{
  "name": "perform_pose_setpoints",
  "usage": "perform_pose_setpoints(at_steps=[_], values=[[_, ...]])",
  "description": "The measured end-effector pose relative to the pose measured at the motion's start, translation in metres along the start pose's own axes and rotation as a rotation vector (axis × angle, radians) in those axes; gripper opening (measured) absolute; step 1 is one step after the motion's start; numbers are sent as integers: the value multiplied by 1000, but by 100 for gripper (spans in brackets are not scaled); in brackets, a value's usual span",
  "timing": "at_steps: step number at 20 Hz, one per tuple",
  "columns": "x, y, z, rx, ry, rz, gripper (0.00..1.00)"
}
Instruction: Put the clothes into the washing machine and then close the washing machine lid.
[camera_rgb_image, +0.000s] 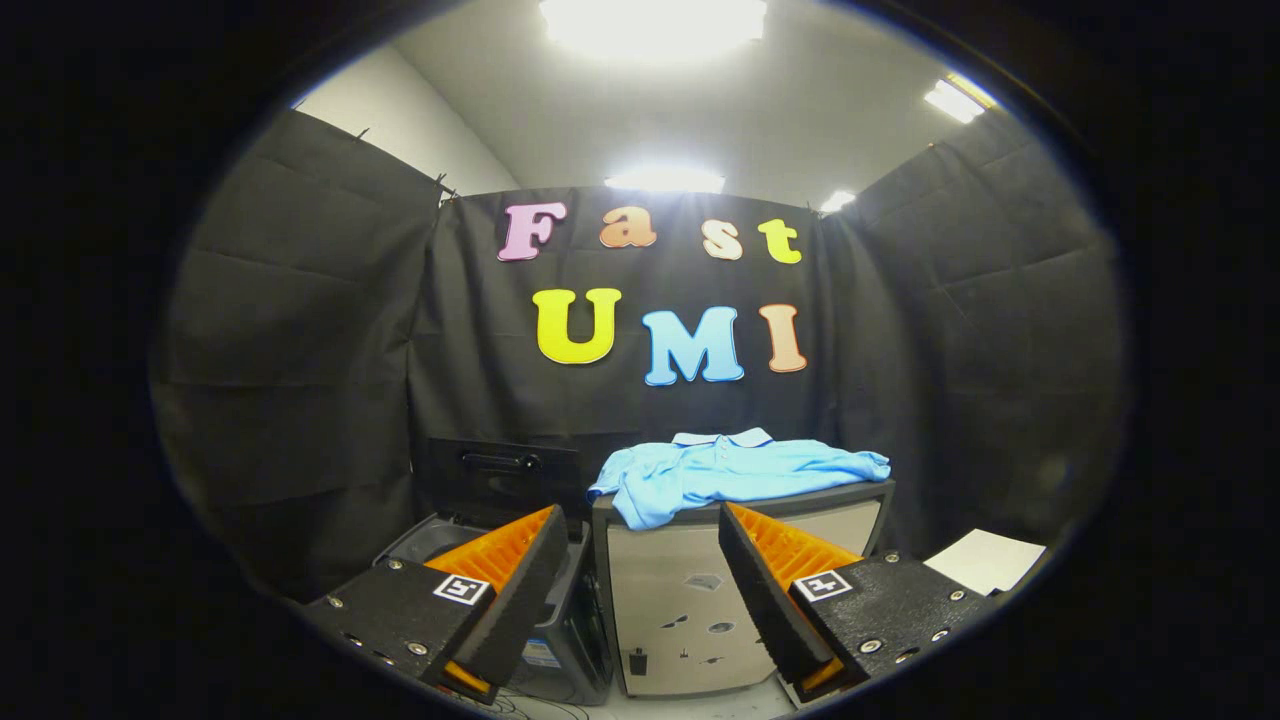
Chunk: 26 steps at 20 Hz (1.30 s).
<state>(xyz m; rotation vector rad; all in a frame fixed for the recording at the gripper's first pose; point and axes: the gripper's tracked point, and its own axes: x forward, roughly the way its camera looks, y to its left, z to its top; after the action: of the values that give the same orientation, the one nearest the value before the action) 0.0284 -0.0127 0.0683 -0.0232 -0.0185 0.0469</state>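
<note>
There was one light blue shirt (735, 472), lying on one pale cabinet (700, 590), and one dark washing machine (500, 520) with its lid up beside it. One white sheet (985, 560) lay nearby. The tongs (640, 590) counted one pair, two fingers held apart.

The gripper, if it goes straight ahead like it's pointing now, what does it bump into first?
Probably the pale cabinet between the open gripper's fingers, with the blue shirt lying on top just above that line. Depth is hard to judge here.

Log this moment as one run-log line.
tongs open, empty | blue shirt on cabinet beyond tongs | washer lid up
</note>
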Motion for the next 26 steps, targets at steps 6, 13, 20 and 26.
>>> perform_pose_setpoints(at_steps=[6,13,20,26], values=[[47,-40,34,13,3,-25,95],[116,-86,51,35,36,-34,95],[181,-108,53,59,98,19,95],[235,-111,37,87,199,89,94]])
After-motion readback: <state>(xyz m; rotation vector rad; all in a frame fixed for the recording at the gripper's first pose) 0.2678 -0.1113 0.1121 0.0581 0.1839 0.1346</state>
